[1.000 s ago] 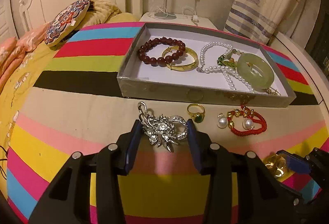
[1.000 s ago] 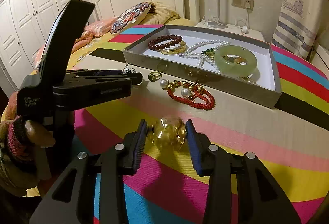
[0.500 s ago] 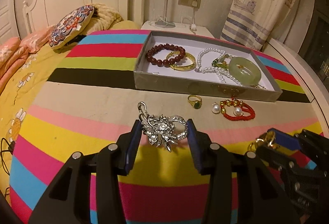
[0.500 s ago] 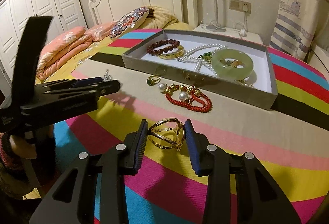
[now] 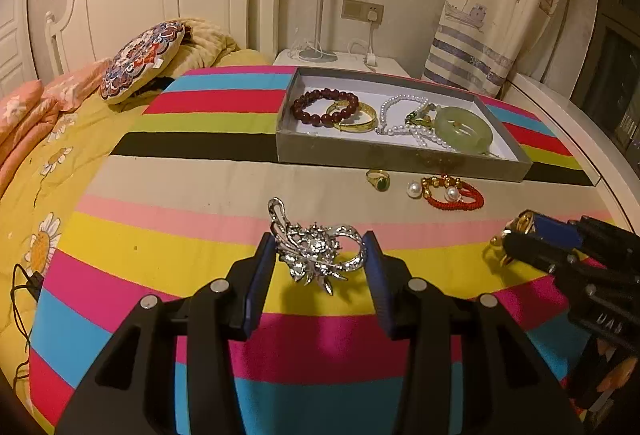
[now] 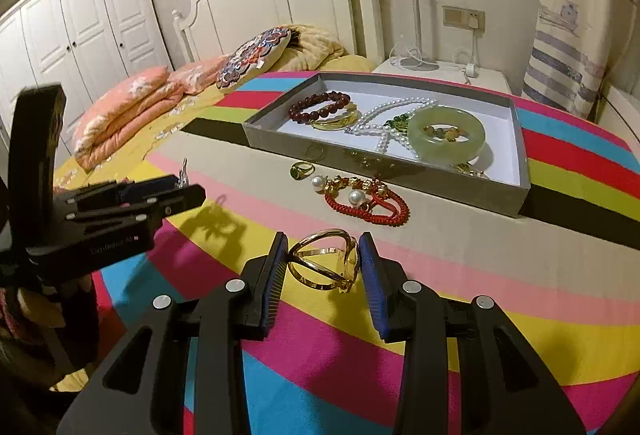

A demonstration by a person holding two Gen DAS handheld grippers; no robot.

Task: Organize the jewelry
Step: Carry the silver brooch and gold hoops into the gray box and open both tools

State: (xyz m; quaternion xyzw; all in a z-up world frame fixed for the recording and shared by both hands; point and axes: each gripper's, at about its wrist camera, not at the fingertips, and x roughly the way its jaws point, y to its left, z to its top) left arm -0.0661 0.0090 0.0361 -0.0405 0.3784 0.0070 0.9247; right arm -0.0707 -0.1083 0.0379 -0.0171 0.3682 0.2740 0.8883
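Before tray [image 5: 400, 160] — ring [image 5: 378, 180], pearls [image 5: 414, 189]

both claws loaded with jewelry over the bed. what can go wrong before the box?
1. The silver brooch in the left claw is spiky and irregular, so the grip may be only at its edges; it could twist out.
2. The gold ring in the right claw is thin openwork; squeezing may bend it.
3. The grey box already looks crowded around the jade bangle; drops could tangle.
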